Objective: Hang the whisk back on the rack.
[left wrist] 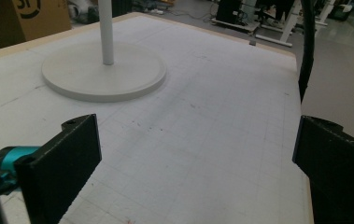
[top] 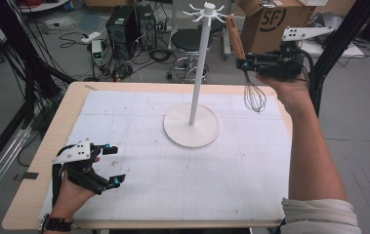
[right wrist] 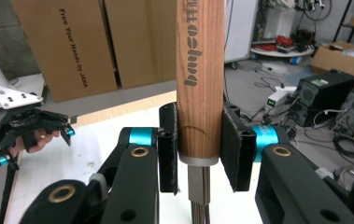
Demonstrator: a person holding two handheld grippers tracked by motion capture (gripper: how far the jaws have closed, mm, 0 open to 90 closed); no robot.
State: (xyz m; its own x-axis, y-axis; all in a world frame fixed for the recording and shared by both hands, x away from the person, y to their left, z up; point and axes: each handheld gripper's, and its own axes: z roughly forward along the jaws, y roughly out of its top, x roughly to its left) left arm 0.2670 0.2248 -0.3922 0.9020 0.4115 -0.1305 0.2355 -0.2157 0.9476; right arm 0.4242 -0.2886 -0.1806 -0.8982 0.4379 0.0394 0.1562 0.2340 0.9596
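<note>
The right gripper (top: 241, 64) is clamped tight on the wooden handle of the whisk (top: 254, 95), just above its metal collar, holding it upright in the air over the table's far right corner, wires down. If it nears the hook stand (top: 199, 63) carelessly, the handle could knock the pole or miss a hook. The left gripper (top: 113, 165) rests wide open and empty.

Your right tongs (right wrist: 200, 154) clamp a whisk's wooden handle (right wrist: 200, 70) upright; your left tongs (right wrist: 30, 133) sit beyond, over the white bench (right wrist: 90, 140).
</note>
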